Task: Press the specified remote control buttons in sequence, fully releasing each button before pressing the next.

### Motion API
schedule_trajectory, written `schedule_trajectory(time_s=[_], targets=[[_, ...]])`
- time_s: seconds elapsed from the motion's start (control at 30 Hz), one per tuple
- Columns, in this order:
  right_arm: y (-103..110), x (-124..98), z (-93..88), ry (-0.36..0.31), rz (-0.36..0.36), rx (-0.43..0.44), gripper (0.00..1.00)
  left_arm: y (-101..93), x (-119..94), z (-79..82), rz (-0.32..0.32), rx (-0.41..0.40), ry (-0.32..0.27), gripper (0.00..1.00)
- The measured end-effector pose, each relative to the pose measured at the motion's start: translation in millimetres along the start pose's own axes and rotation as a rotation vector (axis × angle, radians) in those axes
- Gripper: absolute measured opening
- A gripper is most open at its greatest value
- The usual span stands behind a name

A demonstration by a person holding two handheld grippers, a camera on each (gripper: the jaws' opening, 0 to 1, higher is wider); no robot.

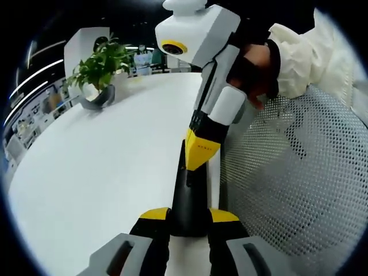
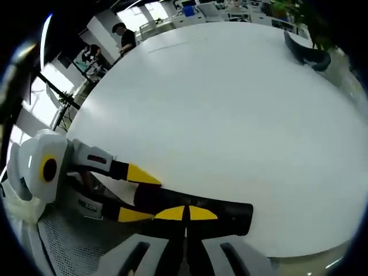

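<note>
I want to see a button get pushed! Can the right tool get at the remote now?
Probably yes. The right tool is shut, its tip right on the black remote, which the left tool grips at the white table's edge. Nothing sits between them.

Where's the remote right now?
The remote lies at the white table's near edge, clamped between the left gripper's jaws, with the right gripper's tip over it.
</note>
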State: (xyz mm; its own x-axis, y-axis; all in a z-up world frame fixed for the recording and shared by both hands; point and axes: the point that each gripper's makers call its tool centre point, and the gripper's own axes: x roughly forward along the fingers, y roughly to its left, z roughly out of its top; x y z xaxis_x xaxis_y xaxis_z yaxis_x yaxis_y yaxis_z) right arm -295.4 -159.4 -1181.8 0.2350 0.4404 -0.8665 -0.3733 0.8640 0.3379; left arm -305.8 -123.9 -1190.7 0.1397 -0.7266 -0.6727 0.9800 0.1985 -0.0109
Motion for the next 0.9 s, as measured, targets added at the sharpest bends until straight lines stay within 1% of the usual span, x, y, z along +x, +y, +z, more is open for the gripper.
schedule_trajectory(time_s=[0.1, 0.13, 0.17, 0.27, 0.4, 0.43, 0.47, 0.5, 0.6, 0.67, 0.73, 0.77, 0.8, 0.83, 0.9], targets=[[1.2, -0.4, -3.3, 0.011, -0.006, 0.007, 0.00, -0.2, -0.6, 0.5, 0.000, -0.001, -0.002, 0.24], [5.0, -1.2, -9.2, 0.045, 0.013, 0.017, 0.00, -0.2, -0.5, 0.6, 0.000, 0.000, -0.003, 0.24], [3.7, -0.7, -6.6, 0.027, 0.000, 0.009, 0.00, -0.3, -0.5, 0.5, 0.000, -0.001, -0.003, 0.24], [3.9, -0.5, -7.3, 0.040, -0.002, -0.020, 0.00, -0.1, -0.1, 0.1, -0.001, 0.003, -0.003, 0.24], [1.5, -0.3, -5.8, 0.039, 0.013, 0.018, 0.00, -0.2, -0.3, 0.2, 0.000, 0.005, -0.005, 0.24], [1.0, -0.6, -4.1, 0.031, 0.011, 0.017, 0.00, 0.0, -0.3, 0.2, -0.001, 0.005, -0.009, 0.24], [-2.4, 0.2, 2.4, -0.008, -0.008, 0.002, 0.00, 0.0, -0.2, 0.1, -0.002, 0.005, -0.012, 0.24], [0.9, -0.4, -1.1, 0.011, 0.007, 0.011, 0.00, 0.1, 0.0, 0.2, -0.001, 0.009, -0.012, 0.24], [0.6, 0.0, -1.0, 0.012, 0.006, 0.015, 0.00, 0.0, 0.2, 0.1, -0.001, 0.010, -0.010, 0.24], [-0.2, -0.5, 1.5, 0.000, -0.004, -0.001, 0.00, 0.0, 0.1, 0.5, -0.002, 0.011, -0.009, 0.24], [1.3, 0.1, 2.2, -0.005, 0.005, -0.003, 0.00, 0.3, 0.4, 0.6, -0.003, 0.010, -0.010, 0.24], [3.6, 2.7, -2.8, 0.024, 0.026, 0.016, 0.00, 0.4, 0.6, 0.5, -0.003, 0.009, -0.009, 0.24], [3.5, 1.6, 1.4, -0.001, 0.028, 0.013, 0.00, 0.4, 0.6, 0.6, -0.003, 0.008, -0.009, 0.24], [3.6, 0.8, -1.1, 0.010, 0.021, 0.004, 0.00, 0.5, 0.5, 0.8, -0.003, 0.006, -0.008, 0.24], [4.6, 1.2, -1.8, 0.010, 0.005, -0.017, 0.00, 0.5, 0.3, 1.0, -0.003, 0.005, -0.010, 0.24]])
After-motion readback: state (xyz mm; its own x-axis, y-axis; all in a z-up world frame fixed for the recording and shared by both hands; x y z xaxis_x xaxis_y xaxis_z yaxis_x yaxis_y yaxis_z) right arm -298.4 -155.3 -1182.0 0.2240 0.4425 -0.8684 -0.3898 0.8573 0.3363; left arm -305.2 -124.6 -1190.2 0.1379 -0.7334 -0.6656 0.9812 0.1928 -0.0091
